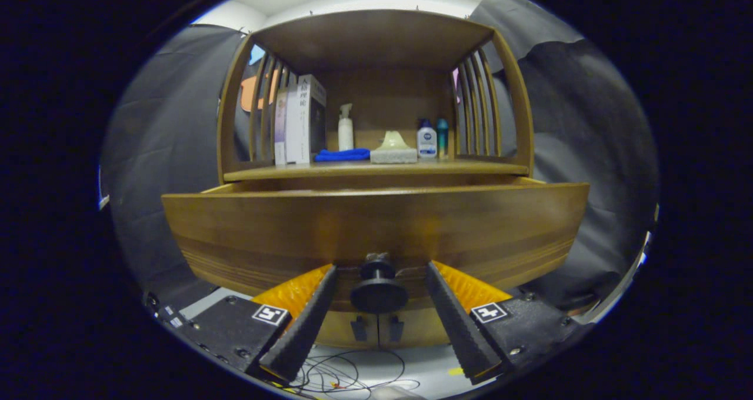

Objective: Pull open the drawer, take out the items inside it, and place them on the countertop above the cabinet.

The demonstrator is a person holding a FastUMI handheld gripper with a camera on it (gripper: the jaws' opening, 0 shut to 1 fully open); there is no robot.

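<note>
The wooden drawer stands pulled out from the cabinet, its wide front facing me. Its round dark knob sits between my fingers. My gripper is open, one finger on each side of the knob with a gap to it on both sides. The drawer front hides whatever lies inside. Above it is the countertop, a shelf bay with slatted sides. On it stand some books, a white spray bottle, a blue cloth, a pale sponge-like block and two small bottles.
Two lower cabinet doors with small dark handles show beneath the drawer. Loose cables lie on the pale floor below my fingers. Black cloth walls hang on both sides of the cabinet.
</note>
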